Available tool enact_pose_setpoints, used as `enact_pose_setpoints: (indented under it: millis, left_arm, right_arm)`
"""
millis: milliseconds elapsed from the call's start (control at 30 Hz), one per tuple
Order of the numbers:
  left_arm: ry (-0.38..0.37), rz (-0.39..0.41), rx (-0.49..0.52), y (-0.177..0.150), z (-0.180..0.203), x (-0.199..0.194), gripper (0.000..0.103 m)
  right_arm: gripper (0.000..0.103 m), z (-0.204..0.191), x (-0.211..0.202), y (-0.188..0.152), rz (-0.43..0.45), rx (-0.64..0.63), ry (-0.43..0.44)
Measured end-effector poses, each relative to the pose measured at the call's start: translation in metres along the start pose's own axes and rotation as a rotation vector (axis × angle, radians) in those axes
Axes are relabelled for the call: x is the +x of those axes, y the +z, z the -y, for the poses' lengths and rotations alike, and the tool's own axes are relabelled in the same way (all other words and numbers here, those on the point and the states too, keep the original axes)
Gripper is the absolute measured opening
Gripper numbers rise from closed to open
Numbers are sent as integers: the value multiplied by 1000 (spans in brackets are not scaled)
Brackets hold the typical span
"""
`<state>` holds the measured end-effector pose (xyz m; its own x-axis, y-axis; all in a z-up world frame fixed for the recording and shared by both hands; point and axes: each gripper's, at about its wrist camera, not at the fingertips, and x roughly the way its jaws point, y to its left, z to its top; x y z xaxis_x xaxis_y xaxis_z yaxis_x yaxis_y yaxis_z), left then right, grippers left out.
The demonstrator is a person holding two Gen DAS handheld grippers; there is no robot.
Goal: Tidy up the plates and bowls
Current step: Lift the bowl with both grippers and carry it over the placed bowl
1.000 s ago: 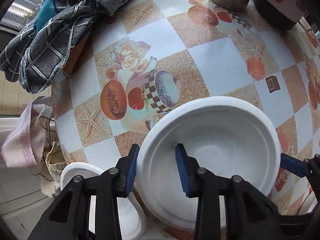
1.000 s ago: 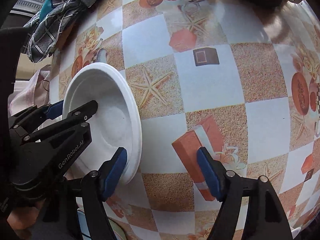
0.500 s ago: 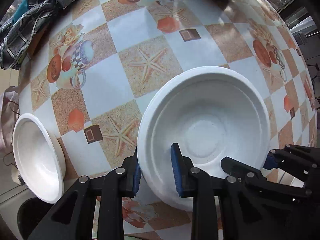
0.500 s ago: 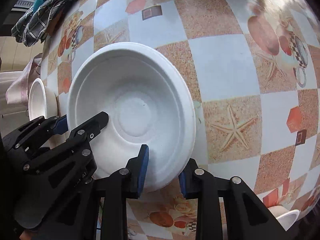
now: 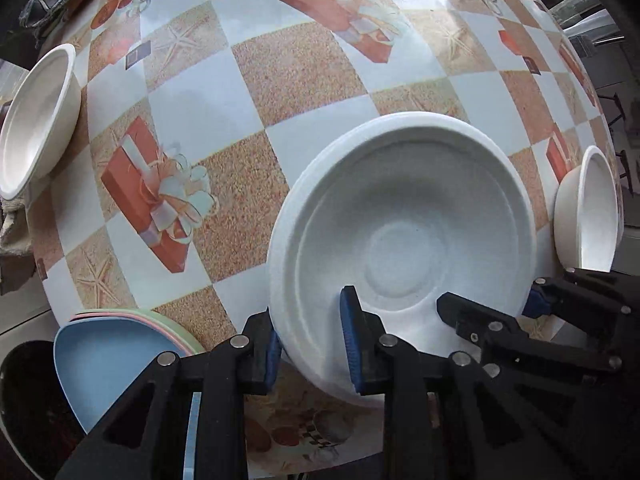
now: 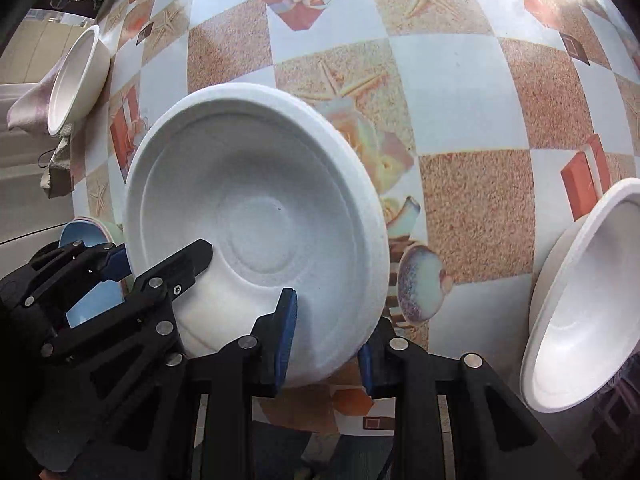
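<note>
While it hangs above the checkered tablecloth, the large white bowl is clamped at its near rim by the left gripper and right gripper. Smaller white bowls sit at either table edge, and stacked pastel plates lie near left.

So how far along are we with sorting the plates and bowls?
Early to midway, it seems. Done: a stack of coloured plates sits at the table's near edge. In hand: both grippers, left and right, clamp the rim of one big white bowl from opposite sides. Left: a white bowl at the left edge and another at the right are ungrouped.
</note>
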<state>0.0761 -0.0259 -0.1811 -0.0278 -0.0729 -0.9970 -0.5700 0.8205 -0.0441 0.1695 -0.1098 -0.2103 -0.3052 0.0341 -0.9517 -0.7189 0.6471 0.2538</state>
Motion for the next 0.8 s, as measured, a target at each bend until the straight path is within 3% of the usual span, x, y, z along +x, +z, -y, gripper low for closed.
enact_pose_setpoints:
  millis: [333, 467, 567, 633, 700, 800]
  left_arm:
    - [-6, -17, 81, -46, 21, -2, 28]
    - [-7, 22, 133, -63, 31, -17, 29]
    - [2, 49, 170, -67, 37, -29, 30]
    - [6, 67, 187, -75, 61, -42, 34]
    - [6, 94, 208, -76, 67, -52, 34]
    - [19, 128, 235, -76, 77, -65, 34]
  right_arm:
    - [30, -10, 4, -36, -17, 38, -14]
    - [31, 7, -14, -66, 36, 58, -6]
    - [31, 18, -31, -72, 78, 93, 19]
    - [31, 18, -41, -74, 105, 109, 40]
    - [38, 23, -50, -74, 126, 114, 49]
    - [39, 28, -59, -87, 163, 135, 54]
